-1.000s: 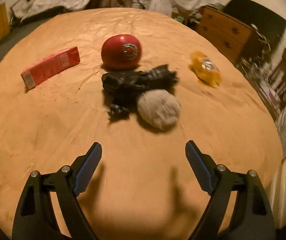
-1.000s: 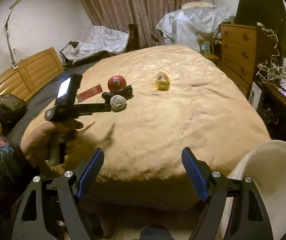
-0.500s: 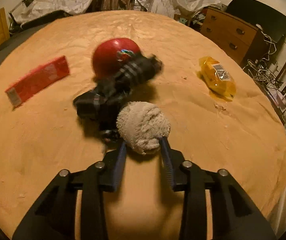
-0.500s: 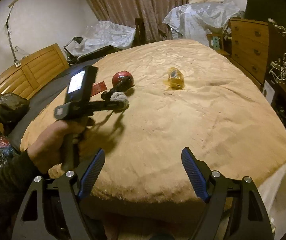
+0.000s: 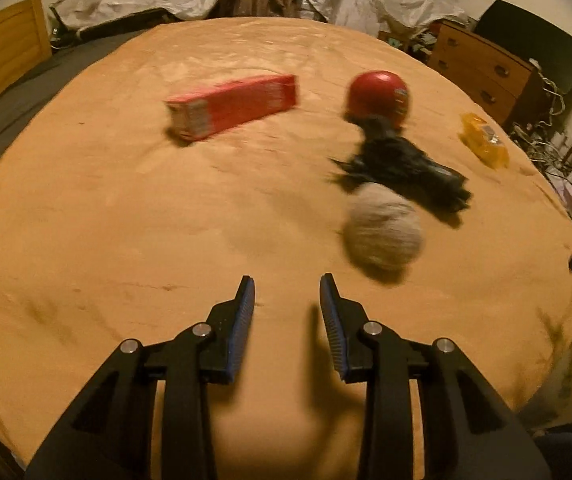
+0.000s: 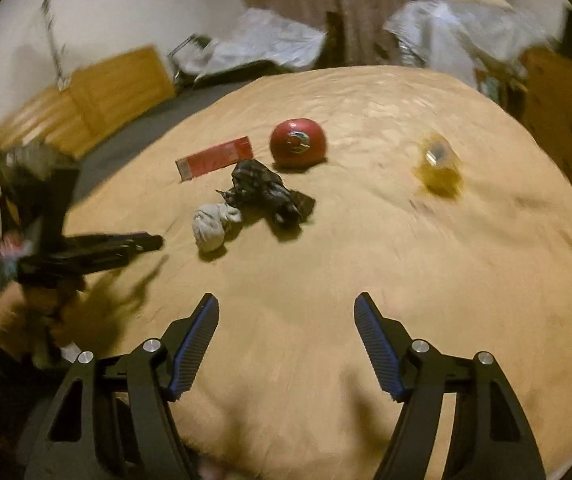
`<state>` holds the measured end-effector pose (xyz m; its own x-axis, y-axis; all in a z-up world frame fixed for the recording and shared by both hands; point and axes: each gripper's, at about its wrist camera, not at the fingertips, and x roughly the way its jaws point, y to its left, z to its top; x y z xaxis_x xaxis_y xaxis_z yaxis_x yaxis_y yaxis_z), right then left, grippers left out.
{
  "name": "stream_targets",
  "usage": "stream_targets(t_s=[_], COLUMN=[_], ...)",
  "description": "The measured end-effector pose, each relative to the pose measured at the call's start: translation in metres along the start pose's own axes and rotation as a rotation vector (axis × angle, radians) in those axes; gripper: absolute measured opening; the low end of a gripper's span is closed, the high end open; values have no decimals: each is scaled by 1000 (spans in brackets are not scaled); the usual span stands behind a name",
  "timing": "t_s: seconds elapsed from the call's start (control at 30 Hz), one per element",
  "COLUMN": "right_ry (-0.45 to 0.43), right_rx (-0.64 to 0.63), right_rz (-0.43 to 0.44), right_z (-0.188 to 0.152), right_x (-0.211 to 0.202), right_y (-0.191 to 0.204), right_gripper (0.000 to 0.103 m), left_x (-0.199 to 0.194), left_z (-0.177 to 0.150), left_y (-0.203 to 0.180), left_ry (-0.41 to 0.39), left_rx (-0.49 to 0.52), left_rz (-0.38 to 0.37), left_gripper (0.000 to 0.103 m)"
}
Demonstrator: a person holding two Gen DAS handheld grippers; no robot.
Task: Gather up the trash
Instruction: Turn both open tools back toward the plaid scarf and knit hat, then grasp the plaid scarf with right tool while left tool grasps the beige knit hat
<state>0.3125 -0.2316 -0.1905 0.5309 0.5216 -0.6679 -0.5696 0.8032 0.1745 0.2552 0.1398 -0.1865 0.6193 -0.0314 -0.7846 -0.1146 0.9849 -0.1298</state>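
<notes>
Our left gripper (image 5: 287, 280) had narrowed to a small gap, its jaws just closed inward with nothing between them, over bare tan bedspread (image 5: 126, 220). The grey wadded ball (image 5: 383, 236) lay just ahead to its right, touching the crumpled black wrapper (image 5: 409, 168). Behind sat the red ball (image 5: 377, 94), red carton (image 5: 232, 106) and yellow packet (image 5: 483, 146). Our right gripper (image 6: 286, 300) stood fairly wide and empty, jaws closing a little.

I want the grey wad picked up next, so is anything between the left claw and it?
Nothing visible: only bare bedspread between the left claw, jaws just narrowed and empty, and the grey wad. The black bag lies behind it.
</notes>
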Motion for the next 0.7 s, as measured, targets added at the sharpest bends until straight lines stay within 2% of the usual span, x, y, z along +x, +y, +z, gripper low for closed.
stream_targets(t_s=[0.07, 0.1, 0.13, 0.17, 0.2, 0.27, 0.37, 0.5, 0.57, 0.63, 0.7], right_ry=[21, 26, 32, 42, 62, 124, 197, 231, 247, 259, 230], right_rx=[-87, -134, -161, -179, -199, -224, -261, -247, -252, -243, -204], right_rz=[-26, -43, -45, -37, -15, 41, 59, 99, 87, 60, 29], right_z=[21, 33, 44, 57, 69, 89, 107, 122, 123, 117, 112], right_x=[19, 29, 37, 47, 59, 86, 121, 161, 178, 189, 186], right_y=[7, 11, 12, 12, 12, 13, 19, 27, 30, 30, 27], right_gripper=[72, 72, 72, 72, 72, 68, 60, 60, 60, 52, 36], left_x=[1, 0, -2, -4, -2, 1, 7, 14, 15, 16, 18], left_z=[2, 2, 2, 0, 0, -2, -4, -8, -8, -7, -7], left_y=[5, 1, -5, -14, -22, -29, -27, -25, -27, -28, -29], left_ry=[22, 23, 15, 4, 1, 7, 21, 45, 39, 29, 17], left_rx=[-34, -30, -11, 15, 28, 41, 24, 31, 44, 47, 44], left_rz=[-50, -74, -96, -124, -141, -138, -141, -143, -137, -131, -125], left_gripper=[33, 40, 57, 65, 69, 69, 69, 69, 69, 71, 72])
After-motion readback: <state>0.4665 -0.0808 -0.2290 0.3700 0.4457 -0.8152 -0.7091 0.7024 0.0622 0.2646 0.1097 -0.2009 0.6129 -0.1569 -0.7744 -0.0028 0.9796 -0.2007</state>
